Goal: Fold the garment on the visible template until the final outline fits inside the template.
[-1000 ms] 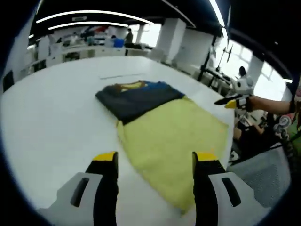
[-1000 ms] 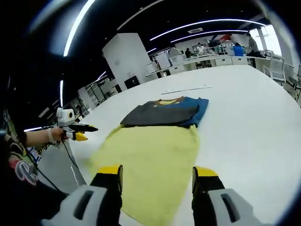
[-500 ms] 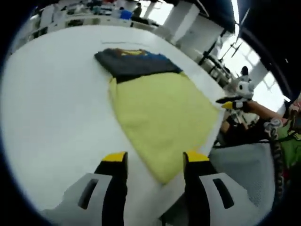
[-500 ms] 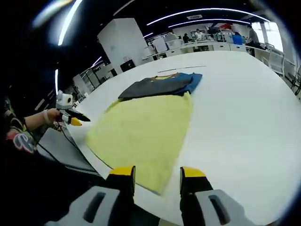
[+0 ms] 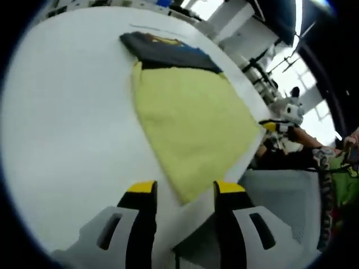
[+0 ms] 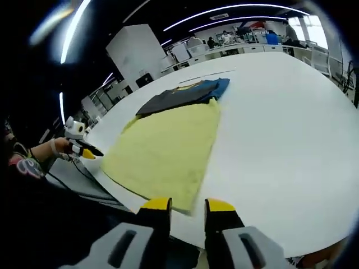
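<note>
Garment (image 5: 168, 49) folded small, dark grey and blue with a bit of yellow print, lying well in from the near edge of the white tabletop (image 5: 61, 123). Touches the far end of a big yellow-green cloth (image 5: 188, 120) (maybe the template, hard to say). Cloth spread flat, its near corner reaching the table's near edge.

Left gripper (image 5: 182, 190) low over that near edge, yellow-tipped jaws a little apart, nothing between them, cloth corner just beyond the tips. Right gripper (image 6: 188, 205) also at the near edge, jaws nearly together with a narrow gap, holding nothing.

Seen across the cloth from each view: the other gripper, out past the table's side edge, held in a hand (image 6: 56, 148). Desks and people far behind.
</note>
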